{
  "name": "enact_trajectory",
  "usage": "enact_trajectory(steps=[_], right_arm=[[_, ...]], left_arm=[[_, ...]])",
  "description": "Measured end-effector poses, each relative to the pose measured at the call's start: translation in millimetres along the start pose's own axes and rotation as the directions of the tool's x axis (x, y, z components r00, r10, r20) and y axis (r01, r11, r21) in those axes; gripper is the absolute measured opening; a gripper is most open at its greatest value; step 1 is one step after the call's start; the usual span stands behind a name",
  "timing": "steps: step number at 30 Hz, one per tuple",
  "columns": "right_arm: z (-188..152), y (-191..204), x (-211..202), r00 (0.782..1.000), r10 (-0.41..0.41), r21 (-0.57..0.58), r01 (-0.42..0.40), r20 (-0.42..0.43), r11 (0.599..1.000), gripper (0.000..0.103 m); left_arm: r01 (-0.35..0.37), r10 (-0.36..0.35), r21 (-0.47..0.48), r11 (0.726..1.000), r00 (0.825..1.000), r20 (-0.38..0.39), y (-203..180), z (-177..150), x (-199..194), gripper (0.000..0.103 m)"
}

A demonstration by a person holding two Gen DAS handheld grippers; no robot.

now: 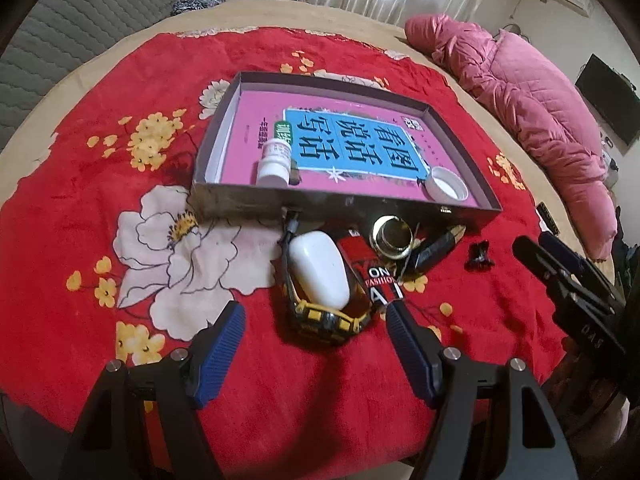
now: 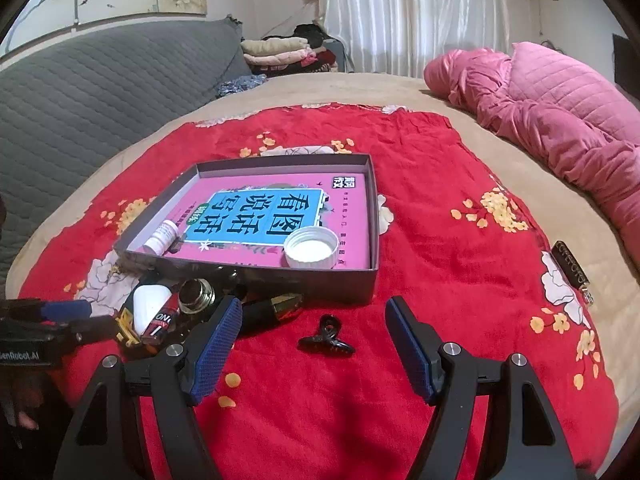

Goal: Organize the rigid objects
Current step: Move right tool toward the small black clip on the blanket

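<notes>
A shallow grey box [image 1: 240,200] [image 2: 320,284] lies on a red flowered blanket. It holds a pink book, a small white bottle [image 1: 274,160] [image 2: 161,237] on its side and a white cap [image 1: 446,184] [image 2: 311,247]. In front of it is a pile: a white oval case [image 1: 318,274] [image 2: 149,306], a yellow-black tape measure [image 1: 324,322], a red pack [image 1: 374,270], a round gold-rimmed lid [image 1: 392,236] [image 2: 196,294] and a black-gold tube [image 1: 438,246] [image 2: 276,308]. A black clip [image 1: 479,255] [image 2: 326,338] lies apart. My left gripper [image 1: 316,344] is open just before the pile. My right gripper [image 2: 314,344] is open around the clip.
A pink quilted coat [image 1: 520,100] [image 2: 560,112] lies at the bed's right. A dark tag with a chain [image 2: 570,270] lies near the blanket's right edge. Folded clothes [image 2: 280,54] and a grey padded headboard [image 2: 100,112] are behind.
</notes>
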State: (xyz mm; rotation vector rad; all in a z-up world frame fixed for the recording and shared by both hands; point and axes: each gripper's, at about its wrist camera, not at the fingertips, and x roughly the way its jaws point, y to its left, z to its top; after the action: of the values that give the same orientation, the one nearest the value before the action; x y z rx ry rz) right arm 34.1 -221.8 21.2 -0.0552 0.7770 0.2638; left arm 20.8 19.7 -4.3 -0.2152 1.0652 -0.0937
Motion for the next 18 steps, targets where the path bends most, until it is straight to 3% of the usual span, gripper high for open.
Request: enact_trajectory(steps=[10, 18], right_arm=[[-1.0, 0.8, 1.2, 1.0, 0.0, 0.001, 0.0, -0.006, 1.0, 0.075], [-1.0, -1.6, 2.6, 1.0, 0.002, 0.014, -0.002, -0.007, 1.0, 0.075]], left_arm=[[-0.018, 0.017, -0.026, 0.999, 0.999, -0.048, 4.5, -9.0, 7.6, 0.072], [-0.032, 0.034, 0.028, 0.999, 0.997, -0.067, -5.8, -15.9, 18.3, 0.072]])
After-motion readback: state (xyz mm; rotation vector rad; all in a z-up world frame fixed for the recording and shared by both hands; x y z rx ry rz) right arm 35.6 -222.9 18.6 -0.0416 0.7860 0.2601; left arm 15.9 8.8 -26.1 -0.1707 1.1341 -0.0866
